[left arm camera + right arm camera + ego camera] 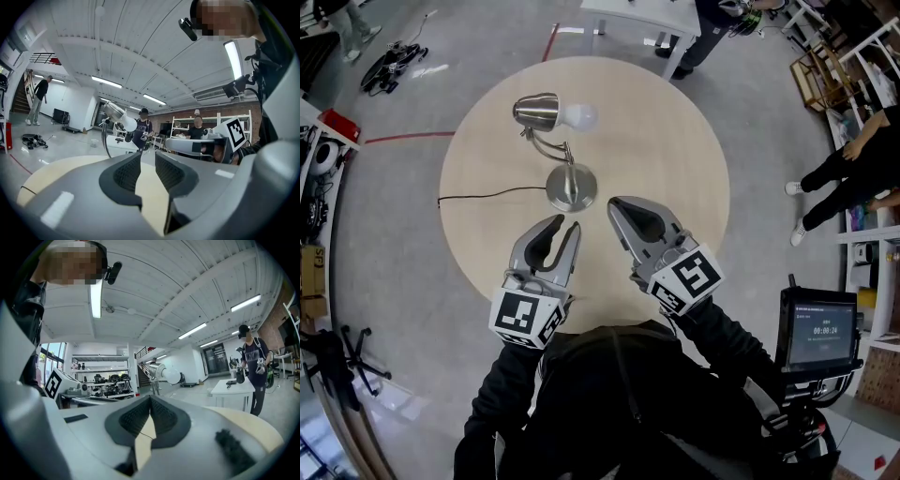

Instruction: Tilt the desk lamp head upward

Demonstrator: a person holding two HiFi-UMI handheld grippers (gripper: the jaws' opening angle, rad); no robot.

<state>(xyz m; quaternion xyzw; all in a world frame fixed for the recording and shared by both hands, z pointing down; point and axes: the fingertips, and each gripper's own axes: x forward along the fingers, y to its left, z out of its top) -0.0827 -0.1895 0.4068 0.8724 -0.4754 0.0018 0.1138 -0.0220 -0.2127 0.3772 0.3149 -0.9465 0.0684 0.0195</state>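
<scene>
- Two grippers sit near the front edge of the round wooden table (675,141), both pointing toward the desk lamp (553,141)
- Left gripper (566,225): jaws partly apart, with only bare tabletop between them
- Right gripper (616,203): jaws closed tip to tip, holding nothing
- Desk lamp stands upright just beyond both grippers, touching neither; its round metal base (571,187) lies between their tips
- Lamp head (537,110) points sideways with the white bulb (579,116) sticking out
- Black cord (487,194) runs from the base to the table's left edge
</scene>
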